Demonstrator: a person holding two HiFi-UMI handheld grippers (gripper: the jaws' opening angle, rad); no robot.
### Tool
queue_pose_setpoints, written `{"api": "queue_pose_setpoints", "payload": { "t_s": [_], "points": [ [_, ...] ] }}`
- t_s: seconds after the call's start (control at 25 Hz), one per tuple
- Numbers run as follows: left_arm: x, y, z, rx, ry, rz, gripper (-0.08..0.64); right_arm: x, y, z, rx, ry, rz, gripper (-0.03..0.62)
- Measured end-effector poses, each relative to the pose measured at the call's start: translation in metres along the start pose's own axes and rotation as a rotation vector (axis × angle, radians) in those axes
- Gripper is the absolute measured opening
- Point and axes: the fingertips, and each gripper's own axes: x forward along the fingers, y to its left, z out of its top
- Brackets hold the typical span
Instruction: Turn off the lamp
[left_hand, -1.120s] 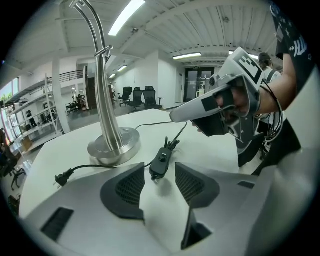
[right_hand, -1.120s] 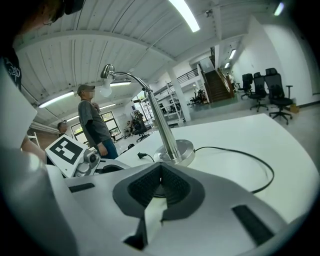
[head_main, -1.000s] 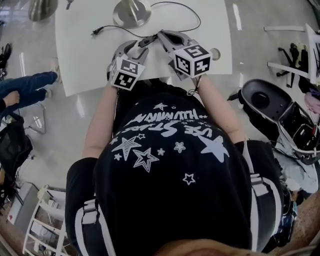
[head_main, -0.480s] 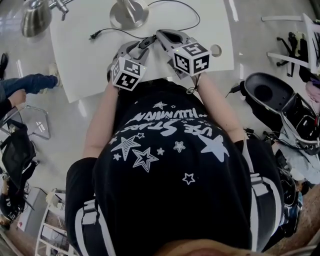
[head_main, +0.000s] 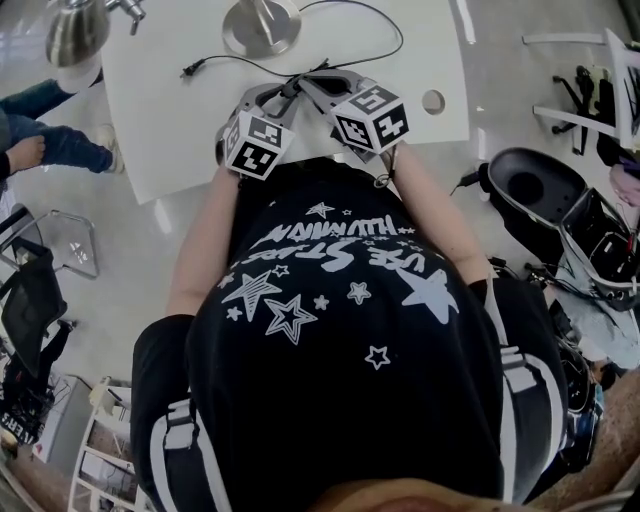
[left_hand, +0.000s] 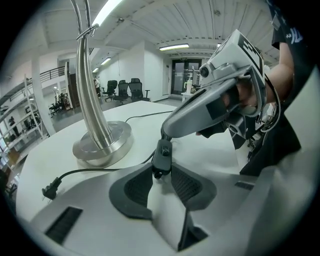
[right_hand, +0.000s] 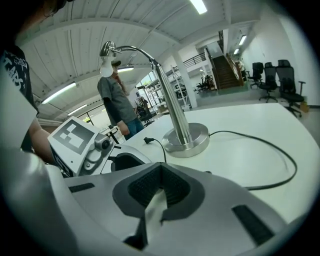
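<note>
The floor (head_main: 120, 260) is pale and glossy. A white table (head_main: 160, 120) stands on it. The white ribbed ceiling (left_hand: 200, 25) carries long light strips (left_hand: 174, 47). Black office chairs (left_hand: 129, 89) stand near glass doors (left_hand: 181, 75). Open shelving (left_hand: 20, 125) lines one side. A staircase (right_hand: 225, 65) rises at the far end.

The lamp (left_hand: 102, 142) is brushed silver from stem to round base. Its cord (left_hand: 117, 169) is black, as are the inline switch (left_hand: 162, 155) and the plug (left_hand: 50, 190). The surface (head_main: 180, 120) beneath is plain white (the same white in every view). The person's shirt (head_main: 340, 330) is black, printed with white stars and white lettering, and the floor (head_main: 120, 250) is pale grey.
</note>
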Motion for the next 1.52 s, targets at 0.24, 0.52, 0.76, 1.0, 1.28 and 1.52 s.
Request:
{"api": "queue_pose_setpoints", "payload": {
  "t_s": [0.24, 0.52, 0.76, 1.0, 1.28, 1.52],
  "points": [
    [-0.001, 0.0, 0.003, -0.028, 0.001, -0.019, 0.129, 0.01, 0.004, -0.006, -0.032, 0.055, 0.005, 0.006],
    [0.001, -0.002, 0.003, -0.042, 0.006, -0.034, 0.129, 0.015, 0.004, -0.012, -0.044, 0.1, -0.014, 0.006],
    [0.0, 0.001, 0.004, -0.05, 0.013, -0.034, 0.129, 0.019, 0.003, -0.009, -0.011, 0.13, 0.008, 0.006],
    [0.001, 0.001, 0.002, -0.056, 0.015, -0.036, 0.127, 0.021, 0.004, -0.011, -0.059, 0.161, -0.004, 0.006],
    [-0.001, -0.002, 0.004, -0.057, 0.021, -0.033, 0.127, 0.03, 0.021, -0.011, -0.114, 0.181, 0.023, 0.006],
    [0.0, -0.004, 0.005, -0.052, 0.018, -0.032, 0.127, 0.031, 0.022, -0.01, -0.136, 0.179, 0.02, 0.006]
  ]
}}
